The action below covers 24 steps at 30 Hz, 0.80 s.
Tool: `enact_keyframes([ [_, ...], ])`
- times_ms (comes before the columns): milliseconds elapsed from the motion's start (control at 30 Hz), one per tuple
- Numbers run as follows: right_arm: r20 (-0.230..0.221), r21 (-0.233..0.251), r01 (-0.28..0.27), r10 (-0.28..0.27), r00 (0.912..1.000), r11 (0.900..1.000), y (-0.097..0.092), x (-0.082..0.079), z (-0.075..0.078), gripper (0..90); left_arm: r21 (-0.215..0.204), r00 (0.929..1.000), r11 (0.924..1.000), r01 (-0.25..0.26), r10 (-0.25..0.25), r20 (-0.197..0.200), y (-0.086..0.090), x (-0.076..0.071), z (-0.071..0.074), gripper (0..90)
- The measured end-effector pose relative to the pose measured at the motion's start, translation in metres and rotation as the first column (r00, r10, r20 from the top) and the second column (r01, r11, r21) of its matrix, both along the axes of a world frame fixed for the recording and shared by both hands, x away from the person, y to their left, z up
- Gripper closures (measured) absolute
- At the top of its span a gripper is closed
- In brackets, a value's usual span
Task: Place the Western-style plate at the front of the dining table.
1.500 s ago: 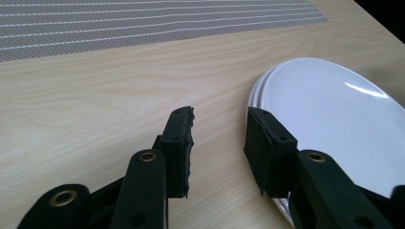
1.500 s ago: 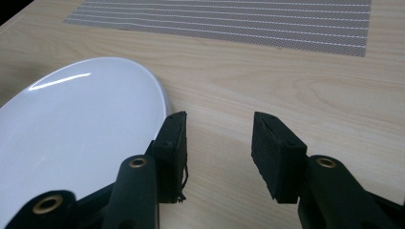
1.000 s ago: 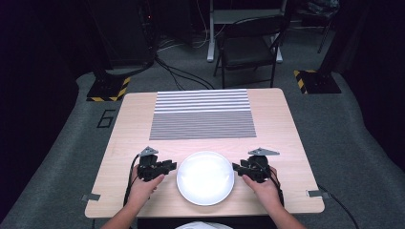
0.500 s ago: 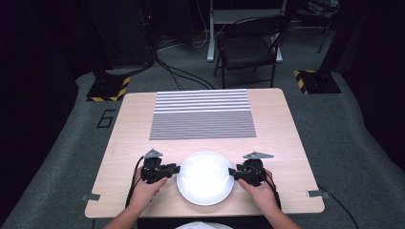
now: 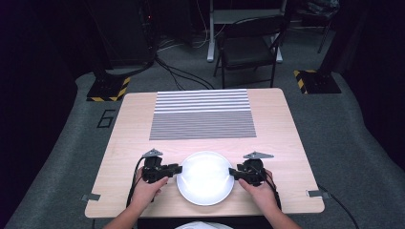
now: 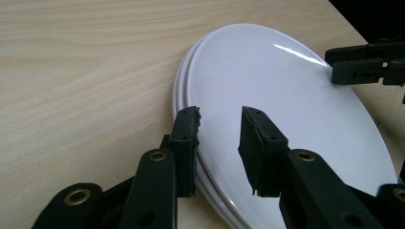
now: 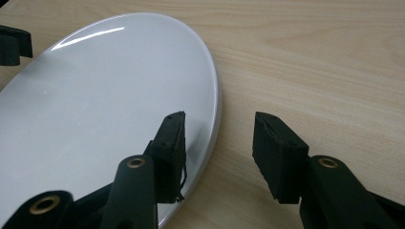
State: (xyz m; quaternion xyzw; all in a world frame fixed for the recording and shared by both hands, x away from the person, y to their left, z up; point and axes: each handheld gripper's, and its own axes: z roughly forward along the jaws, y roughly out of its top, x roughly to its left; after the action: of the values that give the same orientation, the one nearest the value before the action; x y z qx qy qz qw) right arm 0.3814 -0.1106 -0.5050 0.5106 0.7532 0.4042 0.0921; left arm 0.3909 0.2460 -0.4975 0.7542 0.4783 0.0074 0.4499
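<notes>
Both grippers slid inward, straddling plate (image 5: 205, 177) edges.

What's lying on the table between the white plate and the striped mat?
Nothing: in the high view, only bare wooden table lies between the white plate and the striped mat.

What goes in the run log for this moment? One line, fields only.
left gripper: open, jaws astride rim of stacked white plates | right gripper: open, astride opposite rim | plates: flat on table
</notes>
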Motion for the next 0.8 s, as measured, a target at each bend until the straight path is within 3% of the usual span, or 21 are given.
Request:
enact_keyframes([
  [400,-0.003,0.013,0.006,-0.006,1.0,0.9999,-0.0011,0.0,0.0006,53.9,-0.047,0.9985,0.9989,-0.002,-0.001,-0.054,0.0015,0.0016,-0.0005,65.9],
  [800,-0.011,0.018,0.008,-0.008,0.9999,0.9998,-0.0009,0.0004,-0.0004,53.4,-0.049,0.9967,0.9984,-0.027,0.023,-0.078,0.0023,0.0021,-0.0006,65.2],
])
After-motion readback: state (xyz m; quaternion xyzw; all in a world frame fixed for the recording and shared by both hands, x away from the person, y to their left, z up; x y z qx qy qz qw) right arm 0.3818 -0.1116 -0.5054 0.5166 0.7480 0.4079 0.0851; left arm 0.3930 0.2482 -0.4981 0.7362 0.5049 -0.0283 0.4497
